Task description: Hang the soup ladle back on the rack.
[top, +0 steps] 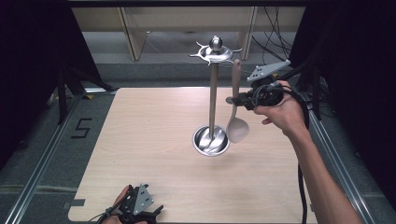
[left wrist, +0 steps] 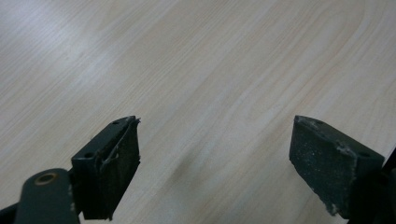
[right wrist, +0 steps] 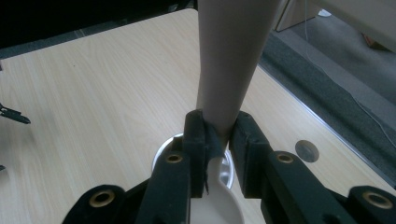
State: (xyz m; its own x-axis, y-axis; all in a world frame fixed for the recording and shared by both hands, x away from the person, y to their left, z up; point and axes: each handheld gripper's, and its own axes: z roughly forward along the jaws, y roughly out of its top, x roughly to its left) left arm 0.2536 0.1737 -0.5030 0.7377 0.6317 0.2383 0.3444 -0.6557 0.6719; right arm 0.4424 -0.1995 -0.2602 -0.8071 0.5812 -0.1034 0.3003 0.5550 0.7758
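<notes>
A steel utensil stand (top: 213, 88) rises from a round dish base (top: 211, 140) in the middle of the wooden table, topped by a hook crown (top: 215, 51). My right gripper (top: 235, 99) is shut on the handle of a beige spoon (top: 236, 127), which hangs upright just right of the pole, bowl down beside the base. In the right gripper view the pads clamp the spoon handle (right wrist: 229, 70), its bowl (right wrist: 215, 200) below the jaws. My left gripper (top: 156, 211) rests at the table's near edge; in the left gripper view (left wrist: 212, 154) its jaws stand wide apart over bare wood.
The light wooden table (top: 154, 140) sits between metal rails (top: 42, 163). Wooden furniture legs and cables (top: 275, 37) lie on the floor beyond the far edge. A black "5" mark (top: 81, 127) lies on the floor at the left.
</notes>
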